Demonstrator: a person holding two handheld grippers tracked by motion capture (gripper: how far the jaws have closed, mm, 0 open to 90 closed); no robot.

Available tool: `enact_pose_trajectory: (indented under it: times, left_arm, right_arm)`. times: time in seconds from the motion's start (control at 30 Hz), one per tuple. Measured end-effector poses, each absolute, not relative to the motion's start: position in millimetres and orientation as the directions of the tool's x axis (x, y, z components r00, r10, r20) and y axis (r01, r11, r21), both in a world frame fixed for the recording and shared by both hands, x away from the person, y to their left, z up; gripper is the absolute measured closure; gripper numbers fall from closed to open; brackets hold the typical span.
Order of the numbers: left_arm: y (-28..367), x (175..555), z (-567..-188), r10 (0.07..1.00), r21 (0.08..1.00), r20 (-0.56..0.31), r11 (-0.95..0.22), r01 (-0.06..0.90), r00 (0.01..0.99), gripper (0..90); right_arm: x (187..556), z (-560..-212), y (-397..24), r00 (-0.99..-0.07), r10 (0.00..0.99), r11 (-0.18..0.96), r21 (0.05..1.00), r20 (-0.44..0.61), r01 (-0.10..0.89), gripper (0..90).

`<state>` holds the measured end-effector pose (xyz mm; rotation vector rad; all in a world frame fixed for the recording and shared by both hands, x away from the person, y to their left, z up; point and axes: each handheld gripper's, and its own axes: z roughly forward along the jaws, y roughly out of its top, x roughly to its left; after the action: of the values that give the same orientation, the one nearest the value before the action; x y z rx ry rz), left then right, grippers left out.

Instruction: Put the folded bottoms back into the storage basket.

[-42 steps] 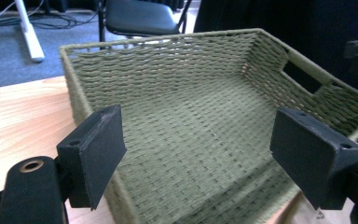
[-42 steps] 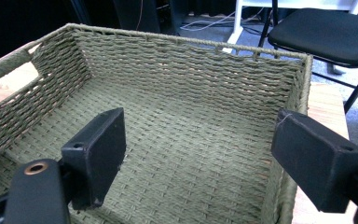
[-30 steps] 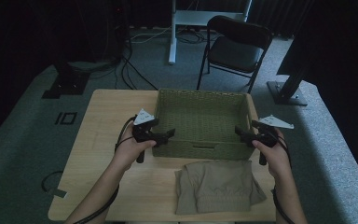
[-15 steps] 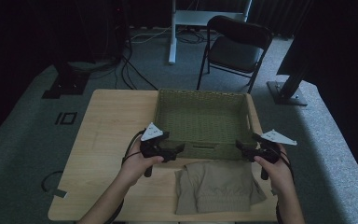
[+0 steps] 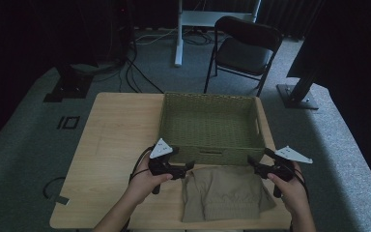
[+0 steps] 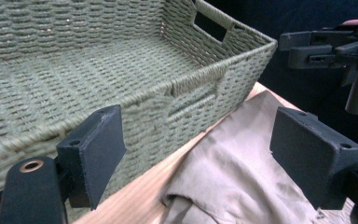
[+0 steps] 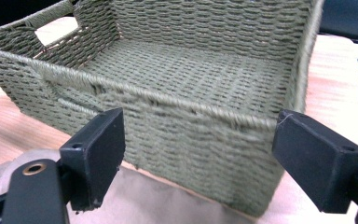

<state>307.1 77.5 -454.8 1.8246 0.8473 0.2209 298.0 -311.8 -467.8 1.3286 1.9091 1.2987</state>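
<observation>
Holding both sets of jaws wide with nothing between them, we have the left gripper (image 5: 189,166) at the left top corner of the folded beige garment (image 5: 224,193) and the right gripper (image 5: 251,162) at its right top corner, each just in front of the green woven basket (image 5: 210,99). The garment lies flat on the wooden table (image 5: 116,130), its far edge just beside the basket's near wall. If we close too high, we judge the pads could catch the weave instead of cloth; pinching a single layer could let the fold fall open on lifting. In the high view the dim light hides the garment's layers and its exact edge against the basket, and the table's near edge is cut off.
</observation>
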Motion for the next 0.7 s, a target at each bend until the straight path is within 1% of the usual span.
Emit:
enact_pose_trajectory:
  times: [0.13, 0.23, 0.53, 0.7]
  left_arm:
    - [74.6, 302.9, -464.9, 0.635, 0.866, -0.242, -0.2, 0.458, 0.734, 18.5]
    - [71.2, 299.2, -477.4, 0.64, 0.854, -0.241, -0.217, 0.473, 0.729, 18.5]
    - [61.8, 294.4, -502.3, 0.646, 0.823, -0.236, -0.265, 0.503, 0.726, 18.5]
    - [56.6, 292.6, -515.0, 0.648, 0.803, -0.256, -0.271, 0.531, 0.717, 18.5]
  right_arm:
    - [290.8, -475.3, -315.8, -0.406, 0.904, 0.08, 0.883, 0.131, 0.462, 16.7]
    - [287.0, -488.8, -317.4, -0.401, 0.906, 0.089, 0.865, 0.136, 0.493, 16.7]
    - [284.9, -518.4, -318.0, -0.392, 0.911, 0.12, 0.823, 0.132, 0.555, 16.4]
    - [284.0, -533.3, -320.7, -0.369, 0.918, 0.107, 0.803, 0.147, 0.586, 16.4]
